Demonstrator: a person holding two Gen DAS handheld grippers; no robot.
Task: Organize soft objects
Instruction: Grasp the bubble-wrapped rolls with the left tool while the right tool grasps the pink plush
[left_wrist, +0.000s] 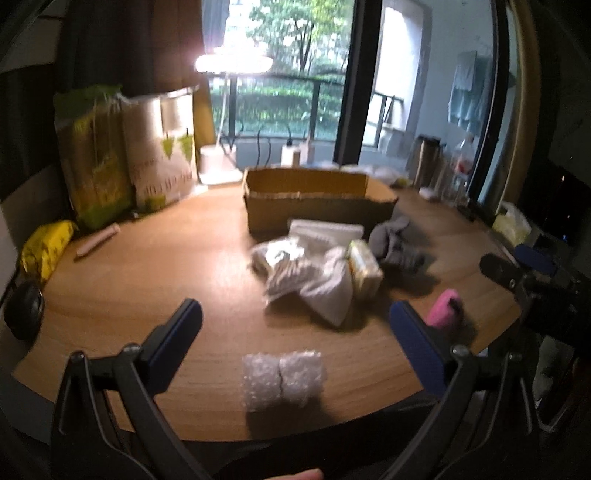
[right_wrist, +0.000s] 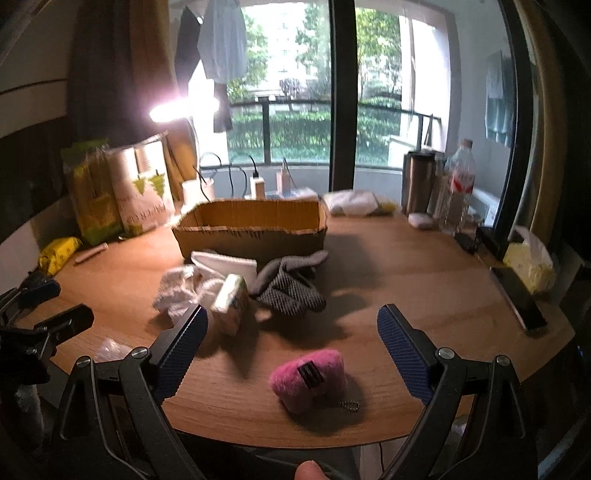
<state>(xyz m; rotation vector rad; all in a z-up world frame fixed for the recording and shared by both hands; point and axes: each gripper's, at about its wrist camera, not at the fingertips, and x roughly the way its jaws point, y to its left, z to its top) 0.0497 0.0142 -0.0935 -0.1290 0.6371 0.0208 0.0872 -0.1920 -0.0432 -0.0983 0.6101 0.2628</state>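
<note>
Pink pouch (right_wrist: 308, 380) bears a dark label, writing unreadable

Cardboard box (right_wrist: 251, 230) interior largely hidden behind its front wall; print on bags (left_wrist: 162, 173) blurred.

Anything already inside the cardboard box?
The cardboard box is open on top. The right wrist view shows only its bare inner back wall, with nothing above the rim. The front wall hides its floor, so flat items there cannot be ruled out.
</note>
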